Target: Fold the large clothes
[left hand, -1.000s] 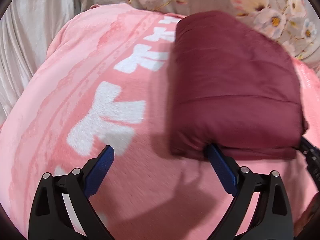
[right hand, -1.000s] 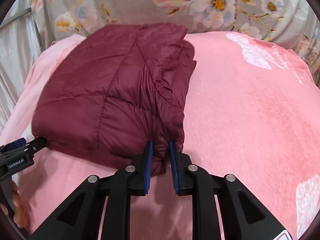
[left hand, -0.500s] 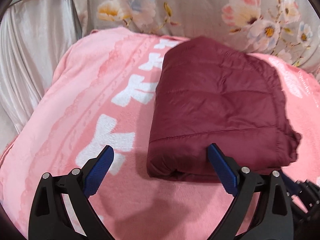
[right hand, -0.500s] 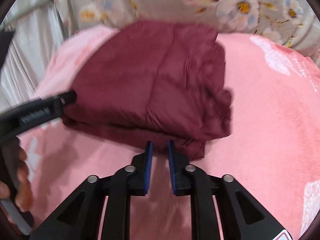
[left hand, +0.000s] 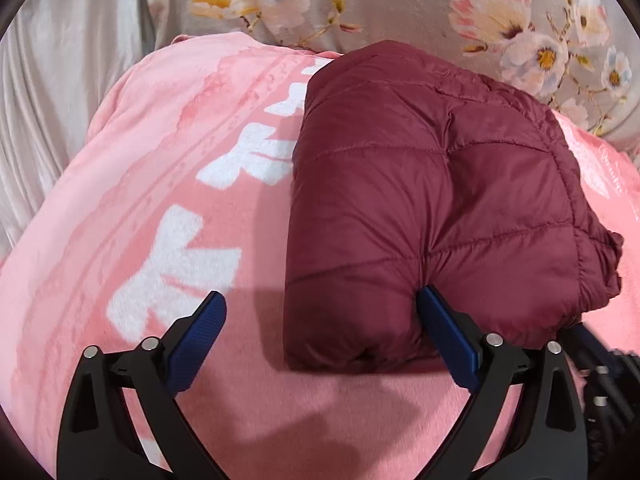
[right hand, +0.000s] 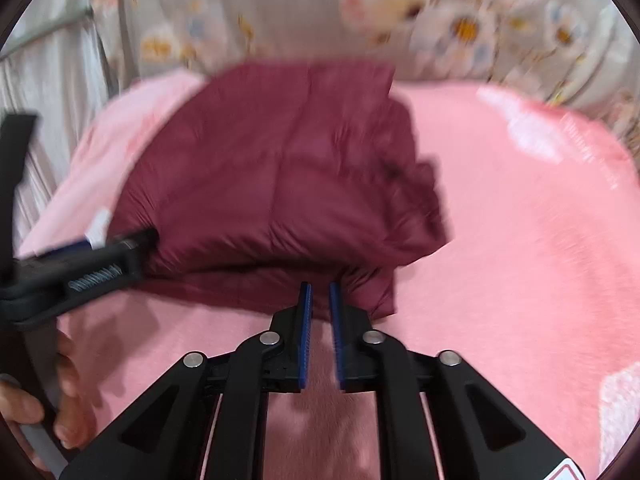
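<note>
A folded maroon quilted puffer jacket (left hand: 432,200) lies on a pink fleece blanket (left hand: 168,168) just ahead of both tongs. The left tongs (left hand: 320,332) are spread wide, the right-hand pad pressing the jacket's near edge. The right tongs (right hand: 319,300), nearly together, have just been opening, jacket edge at their tips.

Folded jacket (left hand: 432,208) lay on the blanket (left hand: 140,200) spread over the bed, with the flowered cloth (left hand: 400,4) behind it. Left tool (left hand: 322,332) sat at its near left corner, right tool (right hand: 319,300) at its near edge.
</note>
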`<state>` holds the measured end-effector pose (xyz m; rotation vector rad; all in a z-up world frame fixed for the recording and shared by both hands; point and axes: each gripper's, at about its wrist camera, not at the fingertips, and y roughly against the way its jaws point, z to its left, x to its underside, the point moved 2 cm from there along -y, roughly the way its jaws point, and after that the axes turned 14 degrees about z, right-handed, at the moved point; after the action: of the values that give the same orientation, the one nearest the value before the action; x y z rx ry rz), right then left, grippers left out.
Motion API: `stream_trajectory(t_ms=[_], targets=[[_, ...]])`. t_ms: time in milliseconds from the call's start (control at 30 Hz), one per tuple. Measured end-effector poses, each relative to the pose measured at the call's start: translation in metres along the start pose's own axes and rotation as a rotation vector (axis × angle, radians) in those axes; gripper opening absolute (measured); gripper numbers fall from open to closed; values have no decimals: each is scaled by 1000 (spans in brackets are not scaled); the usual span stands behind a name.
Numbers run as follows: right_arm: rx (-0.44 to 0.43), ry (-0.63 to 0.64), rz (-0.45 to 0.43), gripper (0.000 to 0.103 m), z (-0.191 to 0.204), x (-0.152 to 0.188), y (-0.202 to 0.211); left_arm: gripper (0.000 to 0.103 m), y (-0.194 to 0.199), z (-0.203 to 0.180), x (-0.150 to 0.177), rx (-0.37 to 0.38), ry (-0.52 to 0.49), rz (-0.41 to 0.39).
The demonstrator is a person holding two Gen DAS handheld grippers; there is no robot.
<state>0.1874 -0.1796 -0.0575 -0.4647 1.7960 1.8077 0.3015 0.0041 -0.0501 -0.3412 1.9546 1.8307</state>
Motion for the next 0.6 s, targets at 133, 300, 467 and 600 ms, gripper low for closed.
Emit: stream_trajectory(t_ms=[133,300,467,600], targets=[[34,-9,-103,61,-2,8,17,98,1,2,20,33,38,7],[65,-8,-78,79,-5,22,14,98,6,-2,52,39,36,31],[84,19,-87,91,1,41,27,98,28,-2,79,25,61,-58],[105,12,-75,91,1,55,33,98,37,-4,90,4,69,-74]])
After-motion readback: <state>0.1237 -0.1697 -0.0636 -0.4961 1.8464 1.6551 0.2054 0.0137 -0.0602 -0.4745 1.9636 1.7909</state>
